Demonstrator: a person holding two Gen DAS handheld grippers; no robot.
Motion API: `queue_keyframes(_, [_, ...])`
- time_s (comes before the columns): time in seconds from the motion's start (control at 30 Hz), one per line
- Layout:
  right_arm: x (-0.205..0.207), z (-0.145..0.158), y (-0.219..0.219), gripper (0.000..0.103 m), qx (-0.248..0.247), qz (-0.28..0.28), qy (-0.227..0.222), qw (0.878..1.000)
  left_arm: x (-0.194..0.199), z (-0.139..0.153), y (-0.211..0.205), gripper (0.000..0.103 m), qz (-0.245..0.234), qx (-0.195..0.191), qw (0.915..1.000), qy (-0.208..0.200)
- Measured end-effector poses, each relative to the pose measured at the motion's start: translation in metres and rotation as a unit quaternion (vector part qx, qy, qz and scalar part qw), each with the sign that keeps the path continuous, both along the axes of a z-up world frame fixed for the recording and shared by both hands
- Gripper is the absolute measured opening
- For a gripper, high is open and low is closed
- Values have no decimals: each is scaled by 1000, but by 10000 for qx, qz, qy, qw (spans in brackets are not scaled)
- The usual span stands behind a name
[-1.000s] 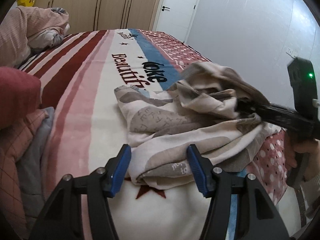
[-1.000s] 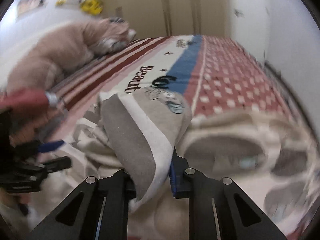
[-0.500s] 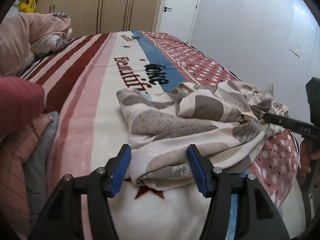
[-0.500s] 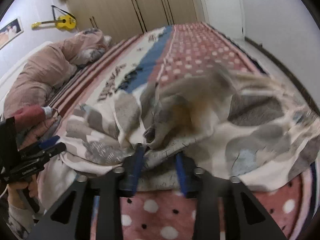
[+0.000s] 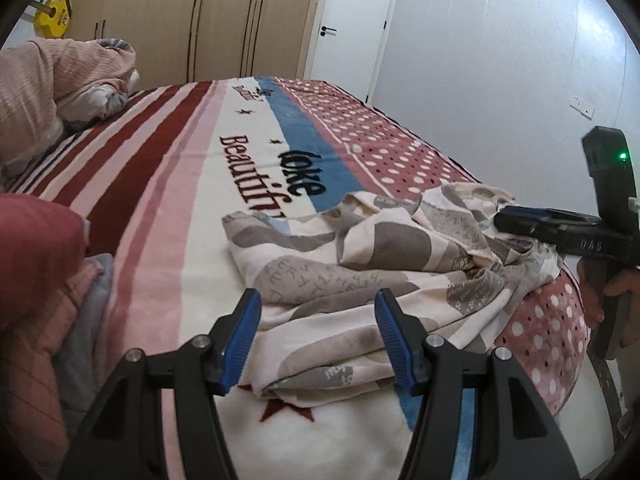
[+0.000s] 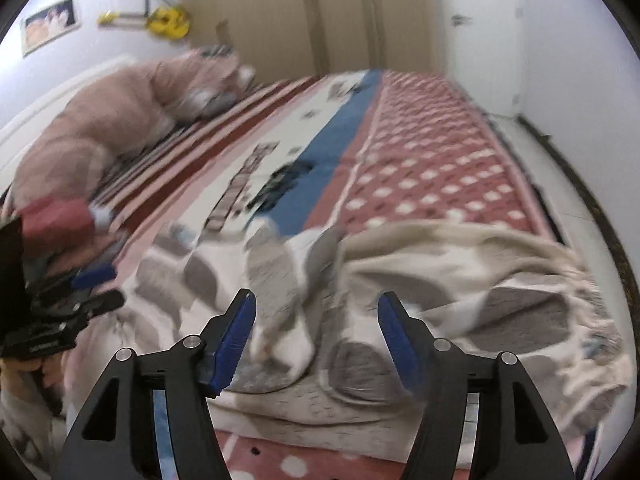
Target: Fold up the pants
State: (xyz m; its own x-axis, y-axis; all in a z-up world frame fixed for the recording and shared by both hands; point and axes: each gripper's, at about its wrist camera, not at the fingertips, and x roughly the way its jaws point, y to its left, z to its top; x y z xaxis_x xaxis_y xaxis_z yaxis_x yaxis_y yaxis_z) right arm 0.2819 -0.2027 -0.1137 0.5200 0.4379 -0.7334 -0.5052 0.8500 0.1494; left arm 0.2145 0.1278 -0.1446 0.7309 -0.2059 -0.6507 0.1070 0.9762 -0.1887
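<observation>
Bedspread (image 5: 168,216) is used as the folding surface, the patterned pants (image 5: 360,280) being left crumpled near its foot edge, with the left gripper (image 5: 318,340) held parted and empty over one end while the right gripper (image 6: 316,340) is being opened, nothing pinched

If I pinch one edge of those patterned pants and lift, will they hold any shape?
Probably not. The patterned pants lie rumpled in soft overlapping folds, so they should hang limp and trail. They look thin and light. On the fleecy blanket, pushing would likely bunch them rather than slide them.
</observation>
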Motion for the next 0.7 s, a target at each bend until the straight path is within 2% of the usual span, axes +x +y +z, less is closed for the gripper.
queue_keyframes(0.1, [2,-16,21,65,-172,363,114,9991,5,-7,-4,55,-39,31,9999,94])
queue_keyframes(0.17, [4,-30,35,65,-346,531,201,9978,7,-11,-5,55,-62,26,9998,167])
queue_keyframes(0.2, [5,-34,40,61,-479,533,177,9973,8,-14,-5,55,-69,19,9998,207])
queue_keyframes(0.23, [6,-38,45,51,-698,495,51,9963,8,-16,-5,55,-72,23,9997,234])
queue_keyframes(0.27, [6,-39,47,26,-812,467,-83,9956,9,-18,-5,55,-86,32,9996,265])
queue_keyframes(0.3, [6,-40,48,17,-907,414,-211,9948,9,-20,-5,55,-95,36,9995,283])
queue_keyframes(0.37, [10,-35,42,10,-802,252,-276,9961,10,-23,-6,55,-102,45,9994,315])
queue_keyframes(0.47, [15,-24,24,9,-692,-110,-415,9967,10,-28,-6,55,-106,64,9993,359])
queue_keyframes(0.53, [22,-19,9,9,-545,-320,-313,9975,10,-29,-7,55,-113,69,9992,376])
queue_keyframes(0.63, [27,-16,-15,10,-677,-803,-420,9936,9,-29,-7,55,-88,106,9991,396])
queue_keyframes(0.7, [28,-14,-34,10,-565,-988,-326,9930,10,-29,-6,55,-83,113,9990,414])
